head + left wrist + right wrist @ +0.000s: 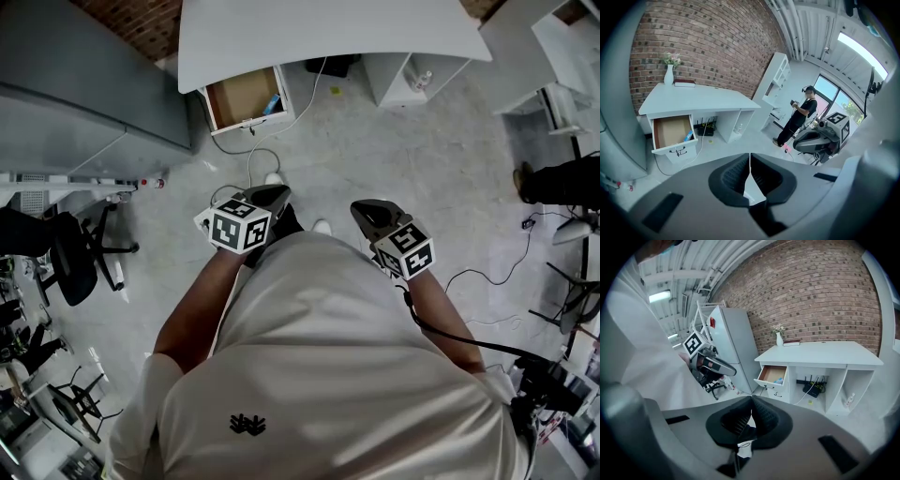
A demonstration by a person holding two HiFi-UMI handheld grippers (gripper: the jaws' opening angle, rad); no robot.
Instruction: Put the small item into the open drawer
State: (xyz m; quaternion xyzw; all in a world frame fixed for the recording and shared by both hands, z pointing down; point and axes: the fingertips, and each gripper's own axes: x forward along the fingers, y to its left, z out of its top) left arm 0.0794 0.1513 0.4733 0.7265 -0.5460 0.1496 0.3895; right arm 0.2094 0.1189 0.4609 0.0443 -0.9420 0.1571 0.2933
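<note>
Closest to the head camera is the person's white shirt (pixel 319 356), soft and smooth. Both bare arms are bent at the elbows. The left gripper (pixel 279 194) and the right gripper (pixel 360 210) are held side by side in front of the tummy, a little apart, pointing forward and slanting down at the pale floor (pixel 394 141). Each one is dark and rounded and has a cube with black and white squares on it. Far ahead is a white desk (pixel 328 33) with a curved top. Its drawer (pixel 239 94) is pulled out. The drawer is brown inside, and the small blue item (pixel 273 103) lies in it by the right wall.

From the left gripper view, the left gripper (pixel 750 161) has its two ridged black jaws pressed together at the tips. Nothing is between them, and they touch nothing else. The right gripper (pixel 799 144) shows off to the right. Well away, the drawer (pixel 670 130) hangs open under the desk (pixel 698 101), and the small blue item (pixel 688 136) rests at its front right corner. A white vase (pixel 669 75) with flowers stands on the desk, against a red brick wall (pixel 708 42).

From the right gripper view, the right gripper (pixel 751 405) also has its jaws together at the tips, and they hold nothing. The left gripper (pixel 732 372) shows on the left, next to the white shirt (pixel 651 362). The drawer (pixel 769 373) is open far ahead, and the small blue item (pixel 779 380) lies inside it.
</note>
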